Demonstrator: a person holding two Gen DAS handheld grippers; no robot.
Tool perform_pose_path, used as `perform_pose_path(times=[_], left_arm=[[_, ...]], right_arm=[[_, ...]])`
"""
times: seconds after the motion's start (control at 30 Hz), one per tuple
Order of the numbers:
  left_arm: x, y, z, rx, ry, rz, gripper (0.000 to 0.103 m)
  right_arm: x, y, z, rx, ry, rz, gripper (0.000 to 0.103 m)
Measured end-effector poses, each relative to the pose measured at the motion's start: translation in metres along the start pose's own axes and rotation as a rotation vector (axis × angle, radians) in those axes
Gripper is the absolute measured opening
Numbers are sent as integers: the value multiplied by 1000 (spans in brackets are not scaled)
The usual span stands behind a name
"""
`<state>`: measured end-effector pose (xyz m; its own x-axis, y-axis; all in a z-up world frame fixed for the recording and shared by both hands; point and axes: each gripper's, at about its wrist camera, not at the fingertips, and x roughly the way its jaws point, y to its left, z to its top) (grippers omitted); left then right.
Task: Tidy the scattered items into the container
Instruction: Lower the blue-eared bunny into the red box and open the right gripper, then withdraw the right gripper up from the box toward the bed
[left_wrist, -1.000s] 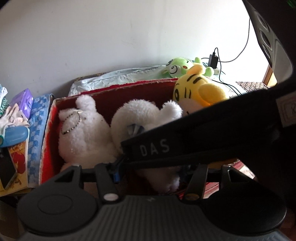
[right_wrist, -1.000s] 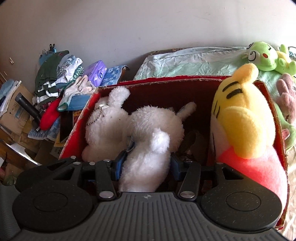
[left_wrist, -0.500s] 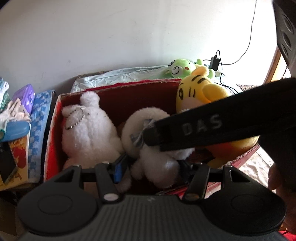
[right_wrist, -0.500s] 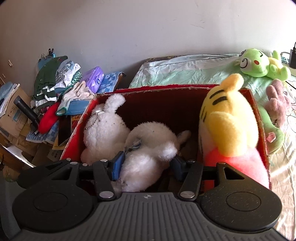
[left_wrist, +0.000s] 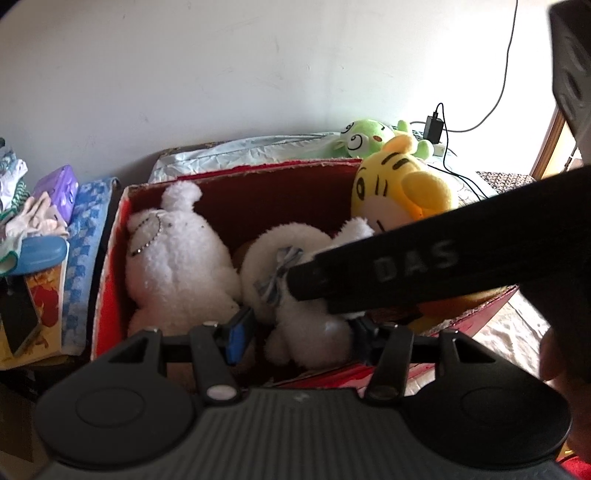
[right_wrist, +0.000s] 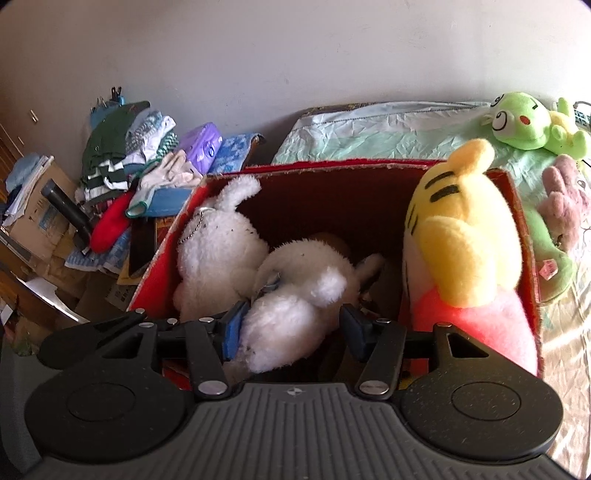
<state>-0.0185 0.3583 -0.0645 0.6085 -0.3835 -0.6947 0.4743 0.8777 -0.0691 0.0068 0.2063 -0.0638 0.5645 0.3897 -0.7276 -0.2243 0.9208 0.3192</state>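
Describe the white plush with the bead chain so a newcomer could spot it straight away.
Find the red cardboard box in front of the bed. Inside, against its left wall, lies a white plush toy with one ear pointing up toward the back corner. Unlike the other white plush beside it, which wears a blue checked bow, this one has a silver bead chain looped across its head.

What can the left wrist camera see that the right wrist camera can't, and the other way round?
Only the left view shows a black bar marked DAS crossing over the box, and a charger plugged in behind the bed. Only the right view shows a pink plush on the bed, the clothes pile and cardboard cartons. Both show the red box holding two white plush toys and a yellow tiger, with a green plush left outside on the bed.
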Motion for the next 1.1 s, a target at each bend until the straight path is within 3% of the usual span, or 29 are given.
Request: perform_pose_path(times=[0.23,0.43,0.67,0.77,0.87,1.1], left_arm=[[-14,-6,5,50,-34,8,57],[-8,-10,4,66,-16,-17,56],[-3,-10,5,58,-11,-37,56],[2,-9,4,53,-8,-36,57],[4,-5,6,29,5,-45,58],[-1,-6,8,44,-2,-41,58]], right_arm=[[-12,-10,-2,47,-50,13,55],[3,-1,-7,-19,-35,-29,54],[4,11,-12,-123,-142,-80,39],[15,16,-12,-173,-117,-101,40],[18,10,-10,-132,-69,-63,44],[-19,8,-12,-98,-181,-39,53]])
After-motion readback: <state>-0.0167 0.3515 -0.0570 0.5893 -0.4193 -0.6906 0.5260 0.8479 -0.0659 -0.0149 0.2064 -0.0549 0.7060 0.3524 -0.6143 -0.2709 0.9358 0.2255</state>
